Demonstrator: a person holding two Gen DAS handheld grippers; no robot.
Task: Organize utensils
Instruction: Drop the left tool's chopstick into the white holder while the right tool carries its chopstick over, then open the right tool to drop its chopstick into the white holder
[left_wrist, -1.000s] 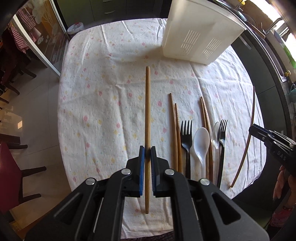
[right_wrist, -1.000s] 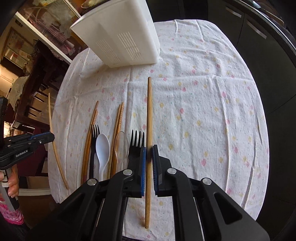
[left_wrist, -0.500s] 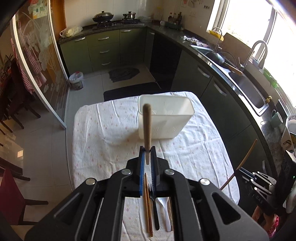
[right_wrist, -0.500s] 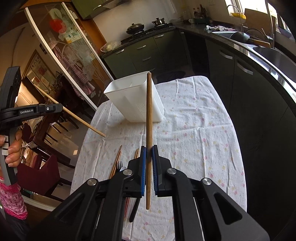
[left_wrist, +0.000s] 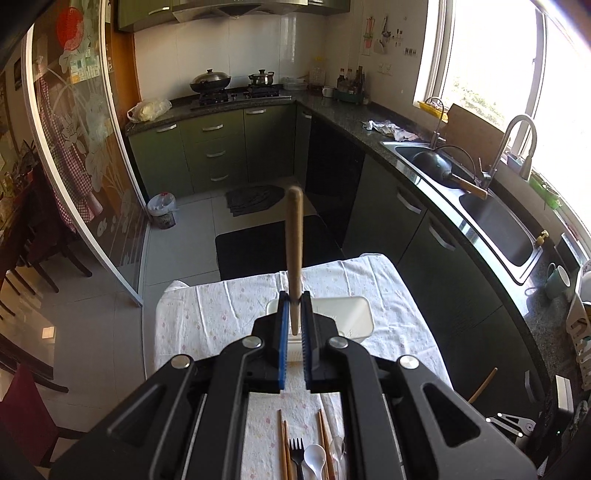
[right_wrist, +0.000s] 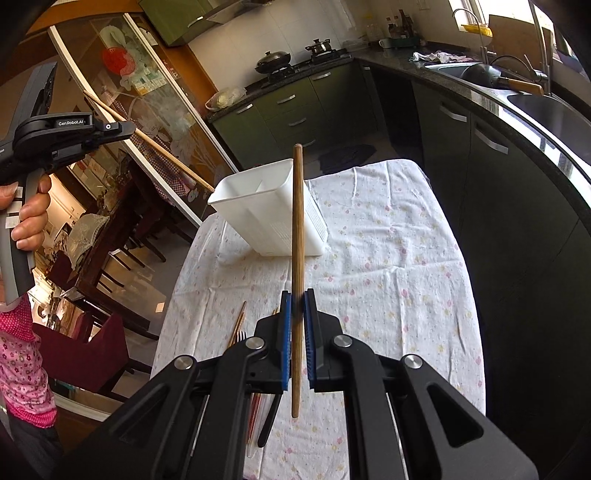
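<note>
Each gripper (left_wrist: 294, 325) (right_wrist: 297, 332) clamps one chopstick (left_wrist: 294, 254) (right_wrist: 297, 258) mid-shaft, above the desk (right_wrist: 388, 258), near the bin (right_wrist: 258, 214). Light, stiff and smooth, the sticks probably pivot easily; a mid-length hold suits.

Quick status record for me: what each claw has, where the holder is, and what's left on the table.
left claw: shut on a long wooden chopstick, raised above the table
right claw: shut on a second long wooden chopstick, also lifted
holder: white slotted utensil holder, upright at the far end of the tablecloth; no utensils seen inside
left on cloth: chopstick pairs, black fork, white spoon, clear spoon
</note>
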